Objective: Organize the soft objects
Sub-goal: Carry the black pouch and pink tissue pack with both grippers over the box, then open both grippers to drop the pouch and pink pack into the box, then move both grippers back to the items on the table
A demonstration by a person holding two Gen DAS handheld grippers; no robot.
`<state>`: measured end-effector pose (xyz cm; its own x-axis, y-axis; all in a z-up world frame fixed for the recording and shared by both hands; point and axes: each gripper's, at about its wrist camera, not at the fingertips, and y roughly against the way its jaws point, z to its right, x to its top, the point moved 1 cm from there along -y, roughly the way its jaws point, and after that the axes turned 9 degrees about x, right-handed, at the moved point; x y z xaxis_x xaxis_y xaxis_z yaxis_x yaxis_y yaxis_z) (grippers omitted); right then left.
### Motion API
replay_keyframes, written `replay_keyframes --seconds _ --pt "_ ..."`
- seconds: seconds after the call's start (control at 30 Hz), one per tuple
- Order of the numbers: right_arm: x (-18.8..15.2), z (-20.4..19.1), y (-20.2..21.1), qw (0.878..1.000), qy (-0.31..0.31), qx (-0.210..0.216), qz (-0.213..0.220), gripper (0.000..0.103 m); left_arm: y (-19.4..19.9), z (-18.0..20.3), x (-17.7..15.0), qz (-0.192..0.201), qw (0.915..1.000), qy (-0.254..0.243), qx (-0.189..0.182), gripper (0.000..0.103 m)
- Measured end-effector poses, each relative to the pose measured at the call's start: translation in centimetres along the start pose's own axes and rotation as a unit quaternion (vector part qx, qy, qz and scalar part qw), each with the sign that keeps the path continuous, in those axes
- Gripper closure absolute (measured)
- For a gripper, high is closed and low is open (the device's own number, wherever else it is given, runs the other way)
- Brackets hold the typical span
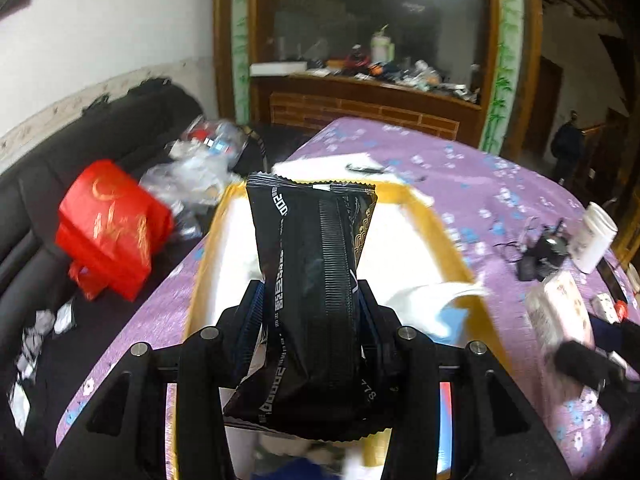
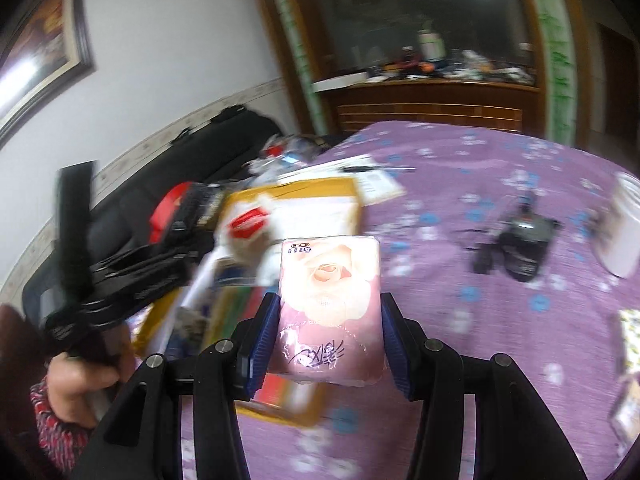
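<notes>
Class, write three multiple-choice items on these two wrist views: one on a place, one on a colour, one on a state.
1. Where is the yellow box?
A. on the purple tablecloth
B. on the sofa
C. on the floor

2. What colour is the packet in the left gripper?
A. red
B. black
C. white

3. What state is the right gripper in?
A. open, holding nothing
B. shut on the pink tissue pack
C. out of view

Answers: 1 A, cloth surrounds the box; 2 B, its wrapper is black; 3 B, both fingers press the pack's sides.
</notes>
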<state>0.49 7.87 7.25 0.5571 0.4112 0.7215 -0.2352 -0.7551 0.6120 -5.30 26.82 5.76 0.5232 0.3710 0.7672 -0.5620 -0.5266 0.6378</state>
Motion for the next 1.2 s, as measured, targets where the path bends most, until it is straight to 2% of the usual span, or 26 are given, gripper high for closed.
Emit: replay_keyframes --seconds 0.1,0.17,0.4,0.47,0.5,0.53,0.57,0.63,0.7,0.9,1.03,1.13,1.2 --pt "-0.1 -2.3 -2.9 0.999 0.014 0.012 -0.026 0.053 -1.4 -0.6 -0.5 -0.029 0.9994 0.011 -0.014 0.06" --pt "-0.6 -3.3 -4.8 0.999 0.021 0.016 -0.045 0.053 -1.8 -0.8 -0.6 -0.034 0.9992 0.013 -0.014 0.06" --pt "-2.3 -3.8 -7.9 0.997 0.022 0.016 -0.077 0.05 -2.6 -0.4 -1.4 -0.058 0.9978 -0.007 -0.03 0.057" --pt "-2.4 -3.5 -8.2 0.996 0.021 0.018 -0.084 0.048 -2.3 -0.3 -1.3 -0.055 0.9981 -0.005 -0.028 0.046" --pt "-2.4 -3.5 -8.1 0.996 0.021 0.018 -0.084 0.047 -2.2 -0.5 -1.3 -0.054 0.9981 -0.001 -0.029 0.032" --pt "-2.3 -3.5 -7.8 0.996 0.024 0.02 -0.085 0.042 -1.9 -0.7 -1.2 -0.051 0.9982 0.007 -0.03 0.025" --pt "-2.3 -3.7 -7.6 0.996 0.03 0.02 -0.084 0.036 -1.6 -1.0 -1.1 -0.045 0.9984 0.014 -0.032 0.025" --pt "-2.2 -4.1 -6.8 0.996 0.045 0.012 -0.074 0.032 -0.9 -1.3 -0.8 -0.037 0.9984 0.022 -0.036 0.025" --pt "-2.2 -4.5 -5.5 0.997 0.058 0.007 -0.055 0.032 -0.3 -1.4 -0.4 -0.03 0.9985 0.025 -0.039 0.025" --pt "-0.6 -3.3 -0.7 0.999 0.041 0.019 -0.008 0.031 2.2 0.3 0.9 -0.001 0.9986 0.02 -0.049 0.025" --pt "0.1 0.2 3.8 1.0 0.013 0.002 0.026 0.03 4.4 4.2 1.0 0.022 0.9971 -0.013 -0.071 0.025" --pt "0.4 4.7 7.8 0.998 -0.025 -0.025 0.055 0.03 6.0 8.2 0.6 0.028 0.9941 -0.052 -0.09 0.025" --pt "0.4 8.5 10.7 0.994 -0.064 -0.03 0.078 0.03 6.8 11.2 0.3 0.025 0.9894 -0.076 -0.121 0.025"
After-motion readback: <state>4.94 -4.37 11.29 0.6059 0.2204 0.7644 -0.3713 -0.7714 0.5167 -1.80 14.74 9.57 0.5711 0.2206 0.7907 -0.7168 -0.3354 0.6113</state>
